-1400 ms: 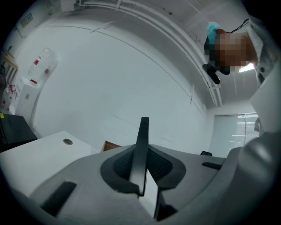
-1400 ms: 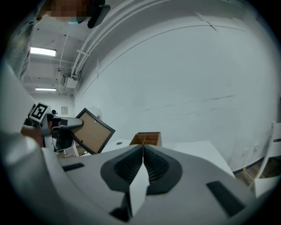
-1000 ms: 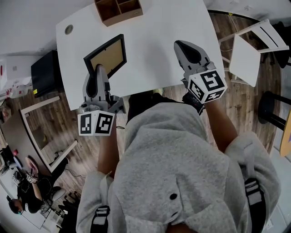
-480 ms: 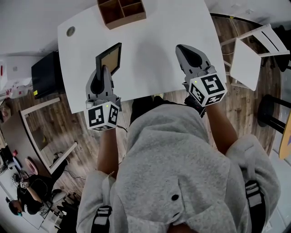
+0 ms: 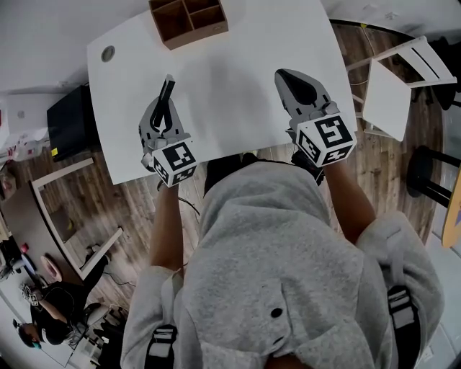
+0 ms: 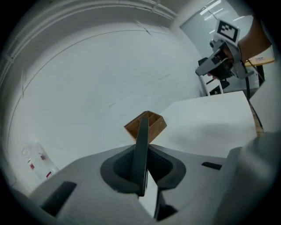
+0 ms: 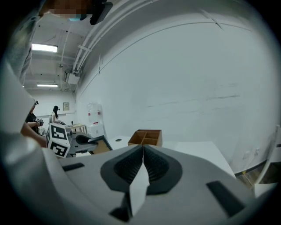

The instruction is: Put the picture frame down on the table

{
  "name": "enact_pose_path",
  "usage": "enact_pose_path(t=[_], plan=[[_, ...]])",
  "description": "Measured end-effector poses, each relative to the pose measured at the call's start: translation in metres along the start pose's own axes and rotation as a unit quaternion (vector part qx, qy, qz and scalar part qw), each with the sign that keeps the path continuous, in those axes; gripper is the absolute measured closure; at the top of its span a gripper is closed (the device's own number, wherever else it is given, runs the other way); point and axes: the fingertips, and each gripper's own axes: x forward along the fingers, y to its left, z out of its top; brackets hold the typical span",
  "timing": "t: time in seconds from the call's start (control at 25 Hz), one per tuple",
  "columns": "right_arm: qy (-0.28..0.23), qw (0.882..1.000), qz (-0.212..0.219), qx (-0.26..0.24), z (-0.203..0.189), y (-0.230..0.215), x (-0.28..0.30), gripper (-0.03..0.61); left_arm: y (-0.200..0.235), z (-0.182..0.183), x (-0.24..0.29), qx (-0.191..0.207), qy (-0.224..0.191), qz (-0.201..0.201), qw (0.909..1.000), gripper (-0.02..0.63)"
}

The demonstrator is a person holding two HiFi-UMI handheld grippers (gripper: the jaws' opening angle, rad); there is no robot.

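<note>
A black picture frame (image 5: pixel 168 85) stands edge-on over the left part of the white table (image 5: pixel 238 65), and my left gripper (image 5: pixel 165 109) is shut on it. In the left gripper view the frame (image 6: pixel 142 132) is a thin dark edge running up between the jaws of the left gripper (image 6: pixel 145 154); whether its lower edge touches the table is hidden. My right gripper (image 5: pixel 301 88) hovers over the table's right side, shut with nothing in it. The right gripper view shows the right gripper (image 7: pixel 142 151) with jaws together, and the left gripper (image 7: pixel 70 141) with the frame (image 7: pixel 100 146) off to the left.
A brown wooden compartment box (image 5: pixel 189 18) sits at the table's far edge, also visible as the box (image 6: pixel 147 125) and the box (image 7: pixel 146 137). A round cable hole (image 5: pixel 108 52) marks the far left corner. A white chair (image 5: pixel 392 79) stands right of the table. A person (image 5: pixel 36 335) sits at bottom left.
My left gripper has rolled and sunk toward the table, turning the frame from showing its face to edge-on. The right gripper has stayed put.
</note>
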Motion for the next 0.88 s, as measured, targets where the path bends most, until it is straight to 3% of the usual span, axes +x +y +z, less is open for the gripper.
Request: enact_pose_path(t=[0.24, 0.64, 0.88], plan=[[-0.001, 1.0, -0.009, 0.003, -0.002, -0.003, 0.001, 0.551, -0.026, -0.027, 0.019, 0.039, 0.052, -0.025, 0.9976, 0.558], [0.0, 0.999, -0.031, 0.015, -0.007, -0.017, -0.007, 0.551, -0.061, -0.032, 0.038, 0.096, 0.06, -0.087, 0.9897, 0.557], [0.002, 0.999, -0.041, 0.023, -0.011, -0.026, -0.014, 0.551, -0.083, -0.037, 0.045, 0.088, 0.069, -0.137, 0.9843, 0.526]])
